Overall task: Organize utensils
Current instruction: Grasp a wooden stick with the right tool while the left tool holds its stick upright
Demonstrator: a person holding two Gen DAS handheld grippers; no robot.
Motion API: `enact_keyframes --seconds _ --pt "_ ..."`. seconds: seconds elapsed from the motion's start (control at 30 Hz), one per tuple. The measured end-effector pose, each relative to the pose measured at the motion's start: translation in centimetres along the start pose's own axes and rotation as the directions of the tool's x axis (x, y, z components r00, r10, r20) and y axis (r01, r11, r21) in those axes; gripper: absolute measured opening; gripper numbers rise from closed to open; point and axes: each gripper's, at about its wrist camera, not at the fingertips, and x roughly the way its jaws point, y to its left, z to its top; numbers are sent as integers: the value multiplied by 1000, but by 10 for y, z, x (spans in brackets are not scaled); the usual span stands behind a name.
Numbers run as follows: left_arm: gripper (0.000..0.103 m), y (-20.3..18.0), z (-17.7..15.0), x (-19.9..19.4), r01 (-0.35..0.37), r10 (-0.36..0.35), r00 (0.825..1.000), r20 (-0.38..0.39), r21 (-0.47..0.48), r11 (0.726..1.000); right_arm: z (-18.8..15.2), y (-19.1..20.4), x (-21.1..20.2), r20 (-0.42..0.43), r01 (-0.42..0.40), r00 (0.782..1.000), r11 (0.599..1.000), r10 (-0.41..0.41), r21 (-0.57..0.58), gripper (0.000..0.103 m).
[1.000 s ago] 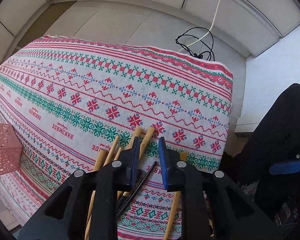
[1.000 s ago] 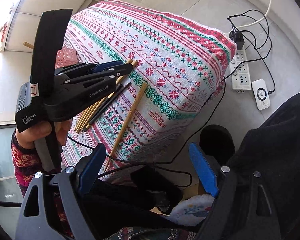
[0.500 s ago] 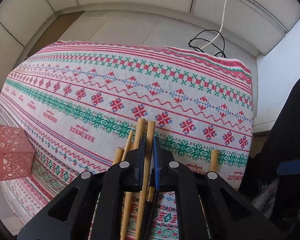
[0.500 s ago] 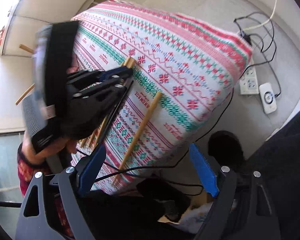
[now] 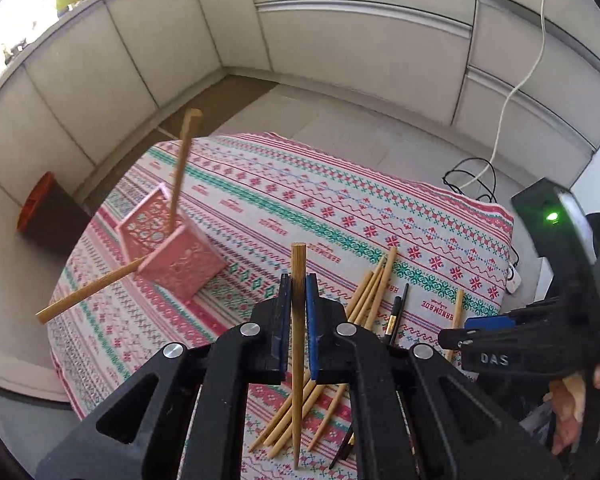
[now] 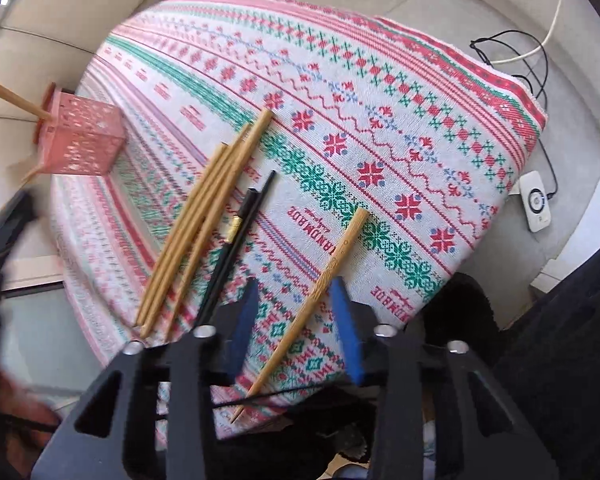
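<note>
My left gripper [image 5: 298,286] is shut on a wooden chopstick [image 5: 298,320] and holds it upright above the patterned tablecloth [image 5: 340,208]. A pink perforated holder [image 5: 172,256] stands to its left with two wooden chopsticks [image 5: 182,164] leaning out of it. Several wooden chopsticks [image 5: 364,304] and a black pair [image 5: 394,316] lie on the cloth. My right gripper [image 6: 296,304] is open, its jaws on either side of a single carved wooden chopstick [image 6: 332,268] that lies on the cloth. The bundle [image 6: 204,208], the black pair [image 6: 240,232] and the holder [image 6: 80,140] also show in the right wrist view.
A power strip and white remote [image 6: 536,204] lie on the floor past the table's right edge, with black cables [image 5: 472,176]. The right gripper's body [image 5: 540,332] shows at the right of the left wrist view. A dark bin [image 5: 48,212] stands on the floor at left.
My left gripper has closed on one chopstick, lifted it from the bundle and swung toward the pink holder. My right gripper has moved down over the single carved chopstick.
</note>
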Motion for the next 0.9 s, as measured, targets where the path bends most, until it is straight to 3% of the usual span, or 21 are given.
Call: enact_keyframes --seconds 0.1,0.17,0.3,0.6,0.73,0.77,0.8,0.9 --pt "6 9 -8 -31 -45 47 998 52 -36 998 1 0 16 10 34 999 999 -34 32 3" --pt "6 11 -14 -45 -60 65 995 81 -57 997 4 -3 28 -14 46 999 997 -45 61 0" --pt "6 21 -23 -65 -80 93 989 115 -111 991 5 -5 30 28 29 999 997 -32 78 0" --pt "6 32 -32 -75 -109 134 984 118 -202 973 10 -12 15 52 -129 990 992 129 8 1" --pt "6 31 -29 -78 -97 126 982 141 -198 975 -2 -18 -1 31 -68 997 997 69 -24 6" --pt "6 31 -28 -78 -93 122 982 144 -196 976 -8 -24 -6 26 -45 999 999 45 -24 23" --pt "6 31 -28 -78 -87 117 982 147 -195 977 -11 -27 -8 27 -29 999 1000 29 -5 47" --pt "6 32 -29 -76 -79 110 983 150 -197 977 -12 -30 -9 36 12 999 999 -13 38 52"
